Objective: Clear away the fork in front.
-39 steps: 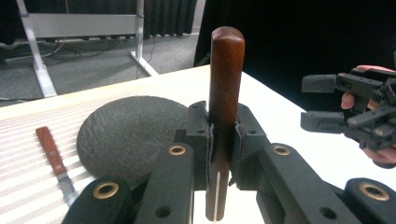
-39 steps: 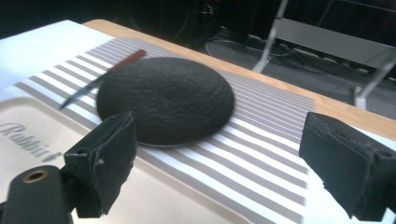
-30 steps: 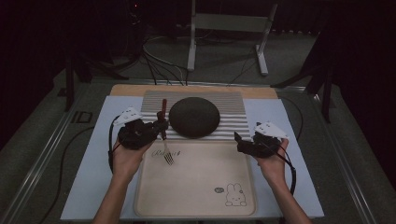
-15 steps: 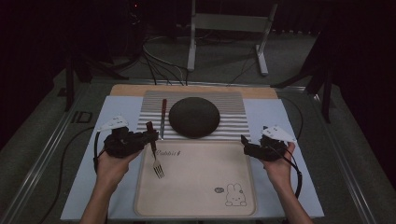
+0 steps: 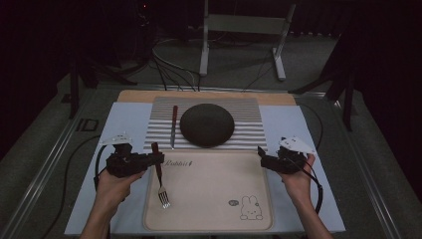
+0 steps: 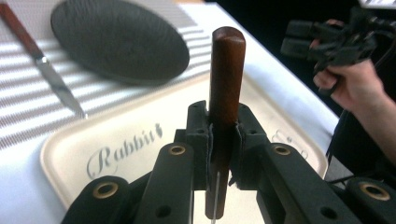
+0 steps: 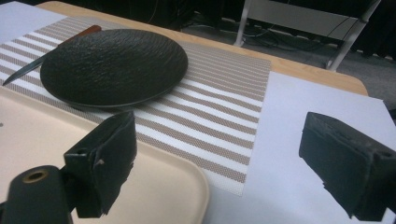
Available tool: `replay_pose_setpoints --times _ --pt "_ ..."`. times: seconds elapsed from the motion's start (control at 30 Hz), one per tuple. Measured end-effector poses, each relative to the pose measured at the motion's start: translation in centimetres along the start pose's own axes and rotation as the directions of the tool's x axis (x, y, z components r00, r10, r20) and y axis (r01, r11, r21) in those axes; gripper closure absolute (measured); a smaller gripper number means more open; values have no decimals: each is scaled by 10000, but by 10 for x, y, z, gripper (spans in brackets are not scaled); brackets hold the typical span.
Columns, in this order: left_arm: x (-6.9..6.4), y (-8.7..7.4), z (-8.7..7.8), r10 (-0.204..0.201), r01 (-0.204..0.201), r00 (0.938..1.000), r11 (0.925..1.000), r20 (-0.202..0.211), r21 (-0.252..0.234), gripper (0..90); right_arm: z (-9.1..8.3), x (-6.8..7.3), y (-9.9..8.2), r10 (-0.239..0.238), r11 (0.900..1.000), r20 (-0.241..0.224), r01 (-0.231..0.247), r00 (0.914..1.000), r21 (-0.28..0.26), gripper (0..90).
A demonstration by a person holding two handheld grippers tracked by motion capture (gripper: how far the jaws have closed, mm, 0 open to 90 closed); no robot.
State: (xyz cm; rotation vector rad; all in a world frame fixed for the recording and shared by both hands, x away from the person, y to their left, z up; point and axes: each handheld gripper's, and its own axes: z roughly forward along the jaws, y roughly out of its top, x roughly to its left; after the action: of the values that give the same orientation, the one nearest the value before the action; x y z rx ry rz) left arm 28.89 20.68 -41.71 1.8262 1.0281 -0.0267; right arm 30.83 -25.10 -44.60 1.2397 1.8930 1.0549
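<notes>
From above, the tray (image 5: 214, 199) is the landmark, lying at the near edge of the table (image 5: 119, 119). The left gripper (image 5: 152, 159) sits at the tray's left rim, its jaws clamped on the wooden handle of a fork (image 5: 159, 174) — the fork hangs over the tray's left part, tines toward the near edge. Beyond the tray's far edge lies a striped mat (image 5: 249, 114) carrying a dark plate (image 5: 207, 124), with a knife (image 5: 173, 125) just left of the plate. The right gripper (image 5: 262, 155) hovers at the tray's right rim.

In the left gripper view, the 2 jaws press from both sides on the fork's handle (image 6: 226, 74), which stands upright above the tray (image 6: 140, 135). The plate (image 6: 119, 39) and knife (image 6: 44, 67) lie past the tray's far rim; the right gripper (image 6: 299, 39) shows off to the tray's right.

In the right gripper view, the jaws stand well apart with nothing between them — below them the tray's corner (image 7: 184, 186), the mat (image 7: 219, 126) and the plate (image 7: 114, 65).
</notes>
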Motion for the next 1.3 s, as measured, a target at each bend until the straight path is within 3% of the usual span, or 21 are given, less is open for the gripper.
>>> replay_pose_setpoints --times 0.1,0.2,0.43,0.63,0.8,0.93,1.13,1.2,1.3 --pt "6 -6 10 -124 124 9999 9994 -13 335 802 0 1 0 -20 10000 -1 20 10000 10 113" --pt "12 -12 19 -202 198 9997 9993 116 309 797 0 1 0 -41 10000 -12 41 10000 -2 113" --pt "22 -29 40 -357 377 9991 9943 -221 997 764 -3 3 -3 -163 9999 -39 163 9999 54 113" --pt "33 -39 45 -631 716 9955 9892 -701 1275 732 -5 1 -6 -218 9998 3 218 9998 44 113" --pt "36 -46 49 -485 670 9931 9820 -1071 1764 705 -6 0 -6 -189 9998 19 189 9998 35 113" --pt "39 -48 49 -462 685 9916 9800 -1210 1868 695 -6 0 -7 -175 9998 5 175 9998 23 113" --pt "46 -49 52 -178 573 9822 9764 -1869 2083 668 -6 0 -8 -193 9998 -17 193 9998 30 113" --pt "46 -48 52 40 441 9756 9759 -2194 2138 660 -5 1 -8 -194 9998 -18 194 9998 49 113" --pt "49 -47 53 35 482 9689 9781 -2476 2025 614 -5 1 -8 -192 9998 -30 192 9998 68 113"
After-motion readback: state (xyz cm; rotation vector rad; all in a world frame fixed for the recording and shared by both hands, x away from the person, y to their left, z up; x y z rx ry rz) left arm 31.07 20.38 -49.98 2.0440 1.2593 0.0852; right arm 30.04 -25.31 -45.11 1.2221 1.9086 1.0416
